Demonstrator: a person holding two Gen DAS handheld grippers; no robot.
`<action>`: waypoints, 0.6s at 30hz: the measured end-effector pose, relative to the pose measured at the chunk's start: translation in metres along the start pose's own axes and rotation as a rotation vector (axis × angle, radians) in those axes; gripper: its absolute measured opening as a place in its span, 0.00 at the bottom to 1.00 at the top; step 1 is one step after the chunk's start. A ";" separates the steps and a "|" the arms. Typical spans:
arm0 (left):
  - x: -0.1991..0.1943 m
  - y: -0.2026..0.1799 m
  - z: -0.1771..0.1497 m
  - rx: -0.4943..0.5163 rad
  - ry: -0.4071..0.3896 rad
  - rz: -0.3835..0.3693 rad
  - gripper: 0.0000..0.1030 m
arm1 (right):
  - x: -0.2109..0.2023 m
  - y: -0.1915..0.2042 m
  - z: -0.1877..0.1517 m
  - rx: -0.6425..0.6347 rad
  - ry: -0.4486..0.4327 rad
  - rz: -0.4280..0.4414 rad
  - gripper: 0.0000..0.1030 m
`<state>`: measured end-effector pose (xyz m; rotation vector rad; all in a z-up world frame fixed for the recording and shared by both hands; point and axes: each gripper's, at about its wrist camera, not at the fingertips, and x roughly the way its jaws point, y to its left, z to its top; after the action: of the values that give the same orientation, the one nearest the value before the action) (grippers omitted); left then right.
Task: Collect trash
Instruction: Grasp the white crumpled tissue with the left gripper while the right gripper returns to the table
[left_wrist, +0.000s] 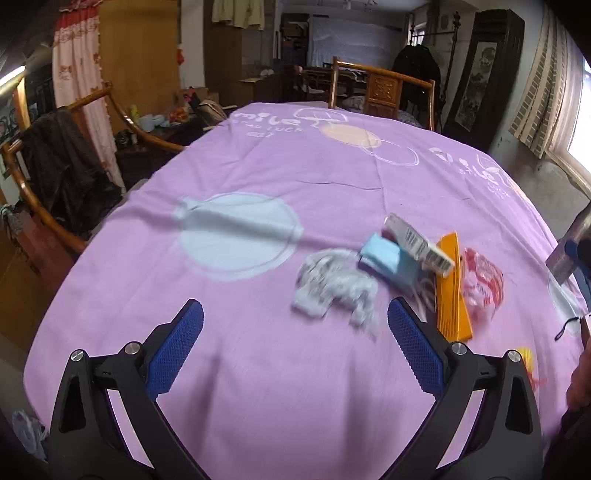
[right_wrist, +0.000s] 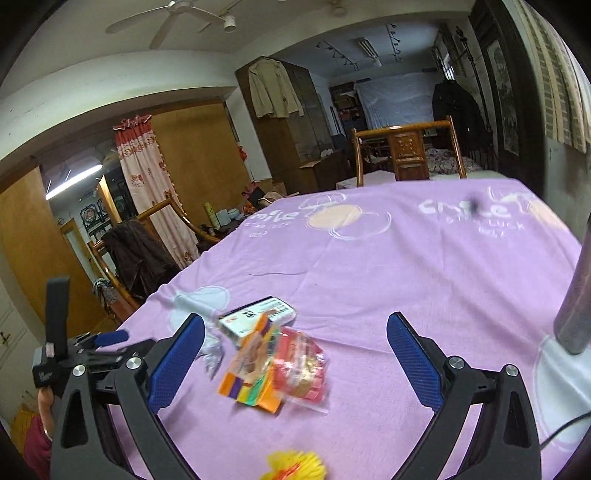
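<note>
On the purple tablecloth one trash heap; two tongs gape, empty.

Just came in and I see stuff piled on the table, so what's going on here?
A person is clearing trash off a table with a purple cloth, a gripping tool in each hand. Both the left tool and the right tool are open and empty. The pile lies ahead of them untouched: crumpled paper, a small box, an orange carton and a red wrapper.
</note>
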<state>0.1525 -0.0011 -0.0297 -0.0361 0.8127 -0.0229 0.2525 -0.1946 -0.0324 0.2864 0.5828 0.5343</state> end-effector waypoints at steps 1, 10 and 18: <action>0.013 -0.007 0.007 0.010 0.011 -0.006 0.93 | 0.004 -0.005 -0.001 0.013 0.024 -0.035 0.94; 0.083 -0.022 0.011 0.050 0.117 0.022 0.94 | 0.012 -0.023 -0.006 0.072 0.040 -0.067 0.94; 0.090 0.004 0.009 -0.030 0.136 0.096 0.90 | 0.018 -0.017 -0.011 0.057 0.077 -0.072 0.94</action>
<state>0.2210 -0.0002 -0.0887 -0.0234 0.9496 0.0785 0.2660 -0.1975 -0.0562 0.2986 0.6809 0.4608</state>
